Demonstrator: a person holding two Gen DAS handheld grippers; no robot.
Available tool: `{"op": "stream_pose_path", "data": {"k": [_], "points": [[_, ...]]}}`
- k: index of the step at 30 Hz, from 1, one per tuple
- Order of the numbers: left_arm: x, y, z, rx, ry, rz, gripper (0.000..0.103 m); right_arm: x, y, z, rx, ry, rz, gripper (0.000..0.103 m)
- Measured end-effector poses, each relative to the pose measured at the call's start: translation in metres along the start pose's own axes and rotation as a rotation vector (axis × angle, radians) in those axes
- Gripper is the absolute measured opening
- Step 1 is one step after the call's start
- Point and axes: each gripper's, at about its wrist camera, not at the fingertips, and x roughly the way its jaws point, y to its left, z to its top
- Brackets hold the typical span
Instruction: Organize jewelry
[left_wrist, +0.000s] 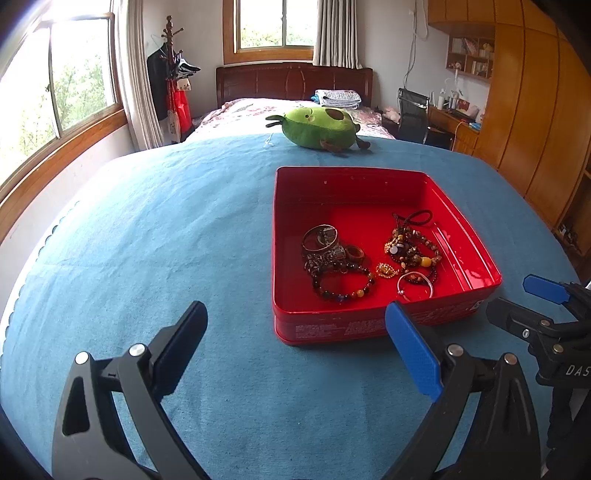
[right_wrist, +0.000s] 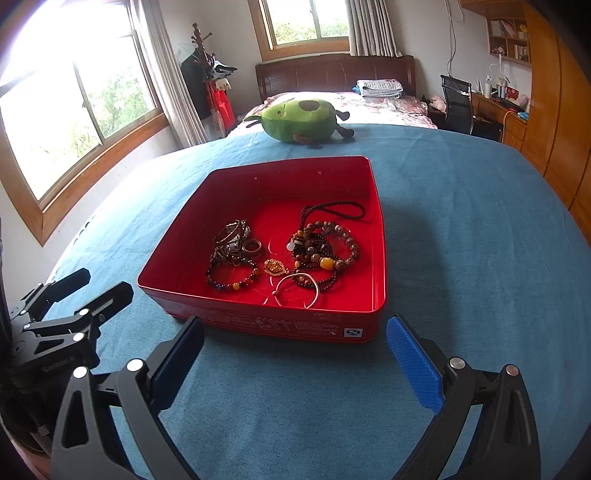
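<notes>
Blue cloth (right_wrist: 461, 229) covers the work surface, with a bed (right_wrist: 369, 101) behind it. 1 red tin (right_wrist: 380, 258) sits centrally on the cloth and holds the jewelry (right_wrist: 280, 258): beaded bracelets, metal bangles, 1 gold pendant. A green plush toy (right_wrist: 301, 120) lies beyond the tin. Left gripper (left_wrist: 295, 325) and right gripper (right_wrist: 295, 338) hover near the tin's front wall, jaws spread wide, holding nothing.

The cloth (right_wrist: 461, 236) is plain teal-blue. The tin (right_wrist: 380, 266) is glossy red, with fine white print along its near side. Inside lie a silver bangle (right_wrist: 295, 290), a gold pendant (right_wrist: 275, 266) and brown, amber-spotted beads (right_wrist: 325, 251) (one bead butter-yellow). The plush (right_wrist: 301, 120) is green with brown patch.
</notes>
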Motion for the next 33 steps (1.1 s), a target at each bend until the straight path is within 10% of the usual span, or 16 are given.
{"op": "stream_pose_path", "data": {"k": [33], "points": [[0.0018, 0.0023, 0.0014, -0.010, 0.006, 0.000, 0.096, 0.0052, 0.0010, -0.0009, -0.006, 0.014, 0.001, 0.099]]}}
